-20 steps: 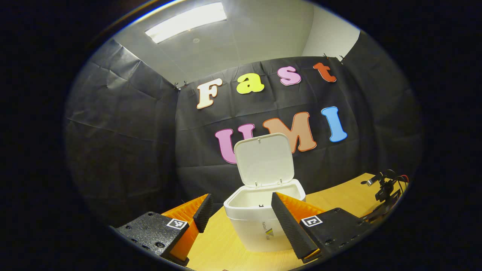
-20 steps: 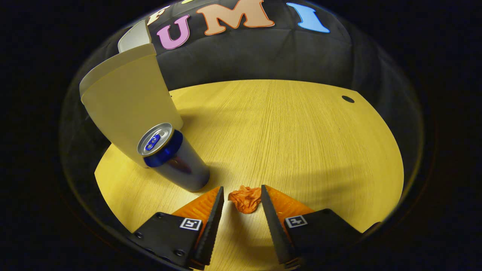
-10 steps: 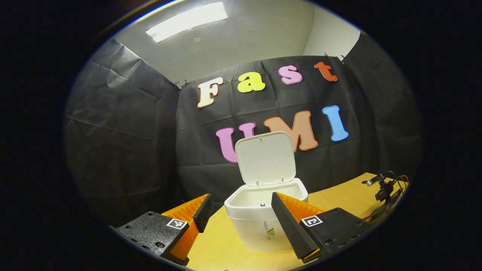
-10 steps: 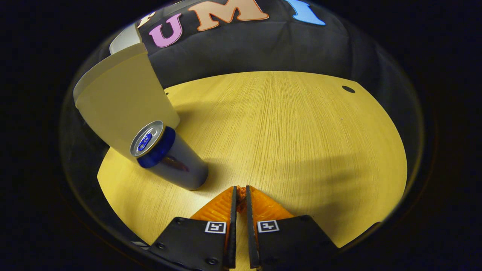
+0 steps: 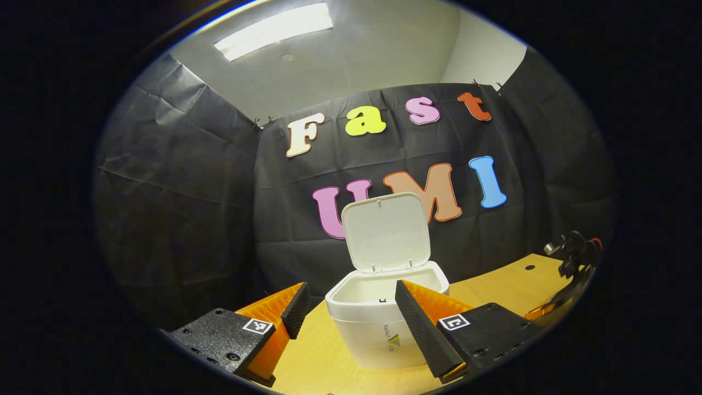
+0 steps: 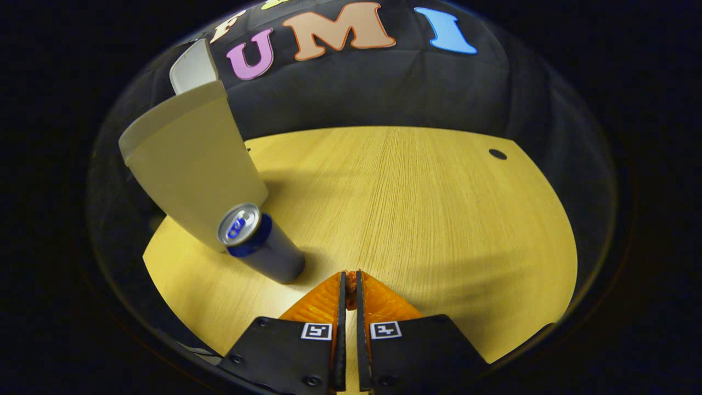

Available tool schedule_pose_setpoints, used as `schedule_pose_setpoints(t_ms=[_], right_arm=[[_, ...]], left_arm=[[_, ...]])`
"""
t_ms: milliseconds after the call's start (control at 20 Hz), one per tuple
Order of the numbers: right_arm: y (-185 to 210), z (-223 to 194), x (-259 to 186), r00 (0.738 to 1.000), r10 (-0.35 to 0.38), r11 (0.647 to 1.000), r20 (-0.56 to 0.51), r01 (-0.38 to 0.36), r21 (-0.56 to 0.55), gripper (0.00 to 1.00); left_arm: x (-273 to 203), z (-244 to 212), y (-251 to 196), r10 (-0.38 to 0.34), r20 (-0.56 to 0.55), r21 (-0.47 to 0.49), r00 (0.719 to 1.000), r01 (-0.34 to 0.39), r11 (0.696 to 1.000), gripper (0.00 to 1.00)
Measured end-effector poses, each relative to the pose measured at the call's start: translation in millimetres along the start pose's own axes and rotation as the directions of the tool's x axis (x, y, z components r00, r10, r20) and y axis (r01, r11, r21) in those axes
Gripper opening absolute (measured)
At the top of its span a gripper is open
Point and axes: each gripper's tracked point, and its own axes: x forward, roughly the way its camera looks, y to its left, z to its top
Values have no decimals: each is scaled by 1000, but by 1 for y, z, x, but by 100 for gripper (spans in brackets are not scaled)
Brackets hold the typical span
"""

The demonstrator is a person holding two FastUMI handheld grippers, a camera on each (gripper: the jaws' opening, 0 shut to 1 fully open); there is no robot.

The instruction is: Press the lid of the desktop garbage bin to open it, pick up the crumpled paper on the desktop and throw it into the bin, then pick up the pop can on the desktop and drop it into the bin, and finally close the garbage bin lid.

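The white bin (image 5: 378,329) stands on the wooden table with its lid (image 5: 385,230) swung up. My left gripper (image 5: 351,299) hovers open just in front of it, holding nothing. In the right gripper view the bin (image 6: 192,164) is at the left with its raised lid (image 6: 192,68) behind. A silver and blue pop can (image 6: 263,249) stands upright beside it. My right gripper (image 6: 348,277) is shut on the orange crumpled paper (image 6: 350,289), which is almost hidden between the fingers, raised above the table right of the can.
The wooden table (image 6: 428,208) stretches right of the can, with a small dark hole (image 6: 497,154) near its far right corner. In the left gripper view, the other gripper (image 5: 573,258) and its cables hang at the far right edge. Black cloth walls the table behind.
My right gripper closed on the orange paper, then rose from the table, so the can looks smaller. My left gripper stayed open in front of the bin.
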Motion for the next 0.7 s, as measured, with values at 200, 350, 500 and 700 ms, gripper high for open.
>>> schedule_pose_setpoints(t_ms=[200, 350, 500, 700], right_arm=[[15, 70, -49, 990, -3, 999, 141, 10, -51, 11], [67, 130, -82, 961, 131, 990, 245, -115, -80, 11], [127, 178, -109, 909, 256, 965, 328, -218, -147, 11], [228, 230, -129, 842, 383, 917, 380, -299, -263, 11]], left_arm=[[0, -5, -3, -15, -2, -12, 1000, 15, 1000, 93], [0, -6, -6, -31, -4, -28, 1000, 31, 999, 93], [-1, -8, -6, -37, -8, -34, 999, 37, 999, 94], [-8, -8, -1, -27, -12, -37, 1000, 26, 999, 94]])
